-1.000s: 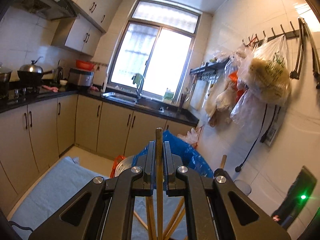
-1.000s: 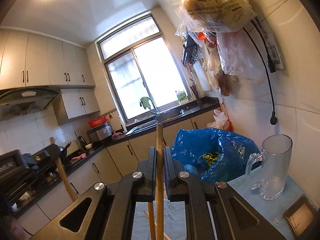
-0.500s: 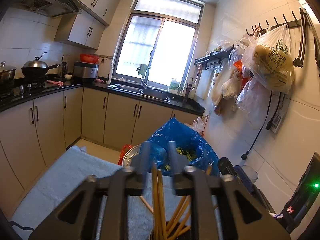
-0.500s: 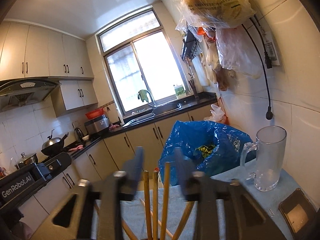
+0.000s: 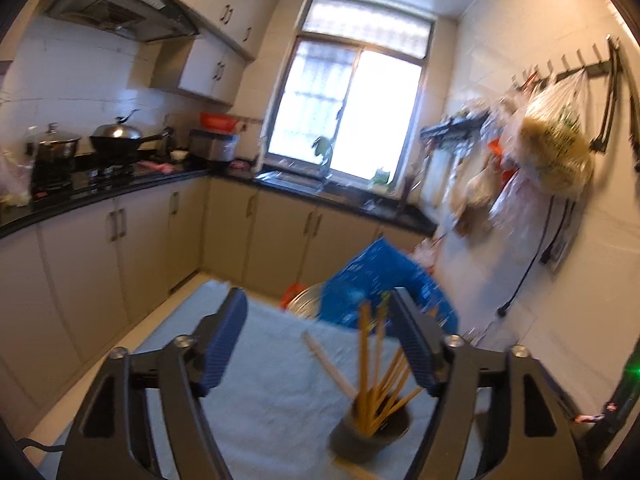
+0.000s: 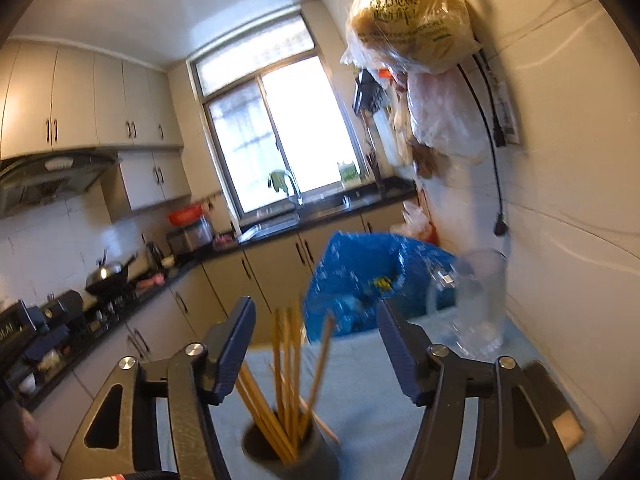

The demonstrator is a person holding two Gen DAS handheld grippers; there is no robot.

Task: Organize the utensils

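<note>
A dark round holder (image 5: 370,432) (image 6: 290,458) stands on the pale blue cloth (image 5: 272,392) with several wooden chopsticks (image 5: 366,364) (image 6: 286,364) upright in it. My left gripper (image 5: 320,344) is above and behind the holder, jaws opening wide. The chopstick tops show between its fingers, touching neither pad. My right gripper (image 6: 316,348) also hangs over the holder, jaws opening. The chopsticks stand in the gap near its left finger (image 6: 234,350), and I see no pad pressing on them. One longer stick (image 5: 328,364) leans out to the left.
A blue plastic bag (image 5: 384,284) (image 6: 360,280) sits at the table's far edge beside a metal bowl (image 5: 304,300). A glass mug (image 6: 478,300) stands near the right wall. A flat dark item (image 6: 552,404) lies at the right. Filled bags (image 5: 552,152) hang from wall hooks.
Both grippers were shut on a chopstick each; both have let go and spread wide. Both have pulled back from the holder, which now shows whole with the chopsticks standing in it.
</note>
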